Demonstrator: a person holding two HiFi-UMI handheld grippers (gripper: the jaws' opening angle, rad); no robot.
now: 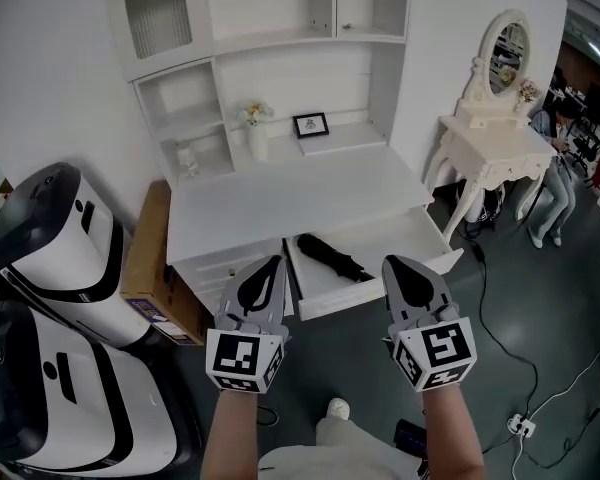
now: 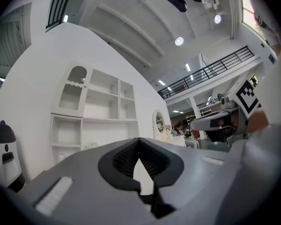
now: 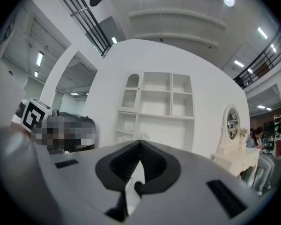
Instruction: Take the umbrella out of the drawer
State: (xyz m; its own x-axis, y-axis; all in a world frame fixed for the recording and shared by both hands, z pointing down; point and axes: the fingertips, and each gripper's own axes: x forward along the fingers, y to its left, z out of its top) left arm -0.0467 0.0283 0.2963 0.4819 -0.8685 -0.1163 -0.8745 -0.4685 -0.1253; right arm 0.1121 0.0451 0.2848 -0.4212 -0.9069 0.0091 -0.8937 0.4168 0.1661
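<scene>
Umbrella (image 1: pixel 335 258) in open drawer (image 1: pixel 405 240), btwn L gripper (image 1: pixel 272 263) & R gripper (image 1: pixel 393 264); both jaws together, empty.

Umbrella (image 1: pixel 335 256) in open drawer (image 1: pixel 372 293) under desk (image 1: pixel 300 196); dressing table (image 1: pixel 492 150) at right.

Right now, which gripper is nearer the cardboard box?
Left. In the head view the left gripper is just right of the cardboard box. The right gripper is farther right, beyond the umbrella lying in the drawer.
</scene>
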